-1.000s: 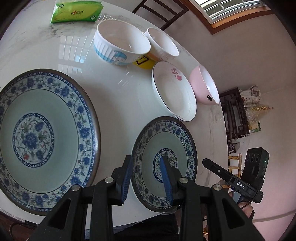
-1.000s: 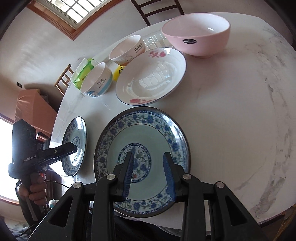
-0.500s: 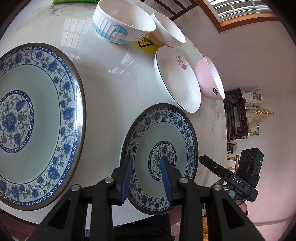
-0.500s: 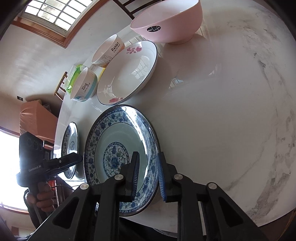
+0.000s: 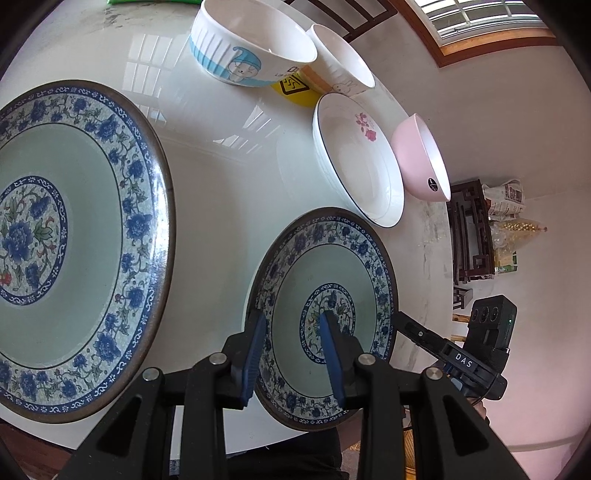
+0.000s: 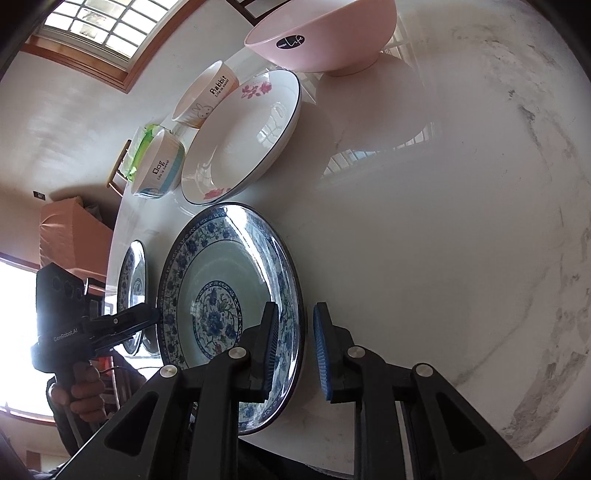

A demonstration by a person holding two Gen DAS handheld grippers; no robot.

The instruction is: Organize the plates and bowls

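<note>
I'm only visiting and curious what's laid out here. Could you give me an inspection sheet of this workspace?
Surface: glossy white marble table.
Job's things: large blue plate, small blue plate, flowered white plate, pink bowl, striped bowl, rabbit bowl.
Clutter: green tissue pack, yellow label.
Grippers: left gripper open over one edge of the small blue plate; right gripper has just been closing, opposite edge between its jaws, a gap showing.
Cables: nothing clearly seen.
Surroundings: window, chair, dark shelf.

Left wrist view: steeply down from close over the white table (image 5: 229, 192), straddling two blue-patterned plates. Right wrist view: steeply down too, close over the smaller blue plate (image 6: 236, 280). Shared: that plate (image 5: 332, 266), floral dish, pink bowl, both white bowls.
</note>
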